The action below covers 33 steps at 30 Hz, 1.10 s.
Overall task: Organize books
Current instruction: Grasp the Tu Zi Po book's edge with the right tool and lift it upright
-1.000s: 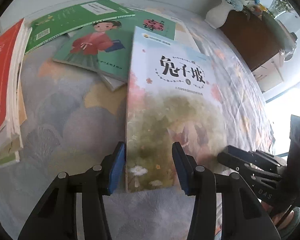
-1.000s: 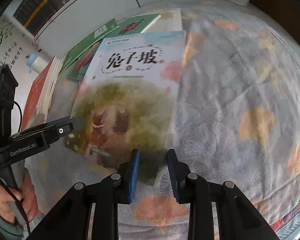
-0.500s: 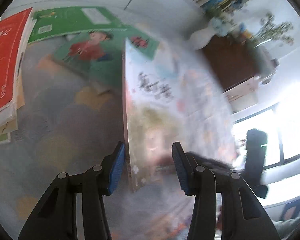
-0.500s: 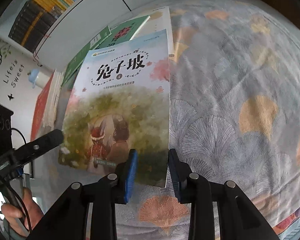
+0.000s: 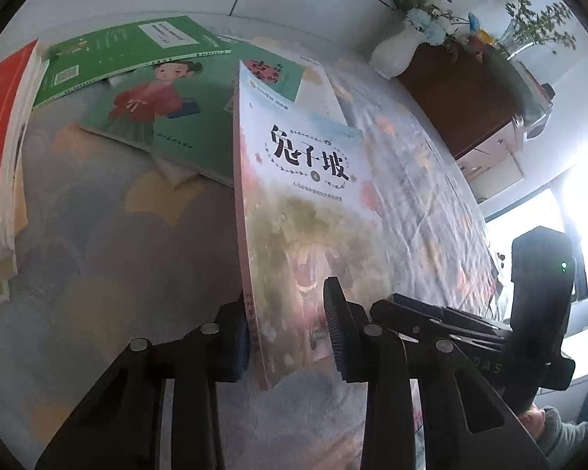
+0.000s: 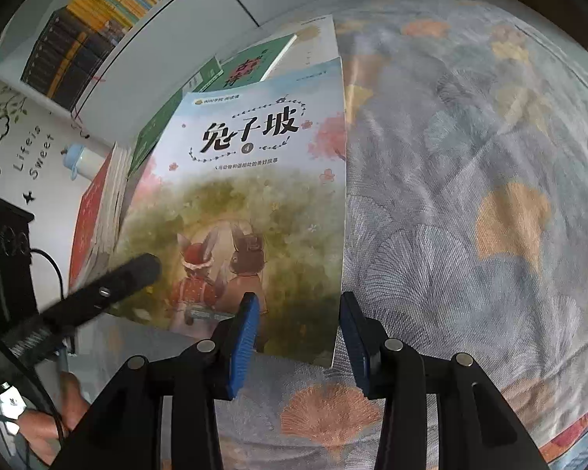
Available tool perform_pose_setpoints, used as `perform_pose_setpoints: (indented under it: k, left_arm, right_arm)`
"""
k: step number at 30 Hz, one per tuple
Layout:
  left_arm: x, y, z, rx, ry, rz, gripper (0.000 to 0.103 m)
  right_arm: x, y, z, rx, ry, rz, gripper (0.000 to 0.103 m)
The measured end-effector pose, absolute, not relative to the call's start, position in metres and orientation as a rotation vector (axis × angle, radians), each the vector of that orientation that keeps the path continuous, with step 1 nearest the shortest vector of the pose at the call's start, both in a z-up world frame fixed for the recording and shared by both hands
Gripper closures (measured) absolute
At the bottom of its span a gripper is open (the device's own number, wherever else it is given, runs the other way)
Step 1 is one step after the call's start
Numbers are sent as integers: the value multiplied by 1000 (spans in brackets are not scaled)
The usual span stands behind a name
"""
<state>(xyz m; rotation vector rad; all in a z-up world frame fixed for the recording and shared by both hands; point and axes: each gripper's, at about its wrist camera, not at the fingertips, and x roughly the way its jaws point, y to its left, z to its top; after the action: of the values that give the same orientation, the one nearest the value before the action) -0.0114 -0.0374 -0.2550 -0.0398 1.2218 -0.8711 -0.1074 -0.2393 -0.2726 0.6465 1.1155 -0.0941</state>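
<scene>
Left claw point(image 5: 286, 329) just closing on tilted rabbit book's point(image 5: 309, 211) spine edge; right claw point(image 6: 300, 337) just opening, straddling its lower corner, pads clear; patterned bed point(image 6: 470, 196)

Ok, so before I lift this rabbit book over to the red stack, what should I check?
1. Left tool gripping rabbit book by its spine edge, jaws just closed further: ok.
2. Right tool let go, jaws just opened, pads apart around the corner: ok.
3. Book's spine side raised off the bedspread: ok.
4. Green books tidy: not ok, overlapping askew.
5. Red stack top free: cannot tell, partly out of view.
</scene>
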Motion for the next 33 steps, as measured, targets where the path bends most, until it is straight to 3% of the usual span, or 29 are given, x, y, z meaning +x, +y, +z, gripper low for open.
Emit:
perform_pose_setpoints:
  k: [33]
  left_arm:
    - [-19,-55,-228,30,1166,-902,78]
  right_arm:
    - [-103,-240,-274,656,1113,-89,61]
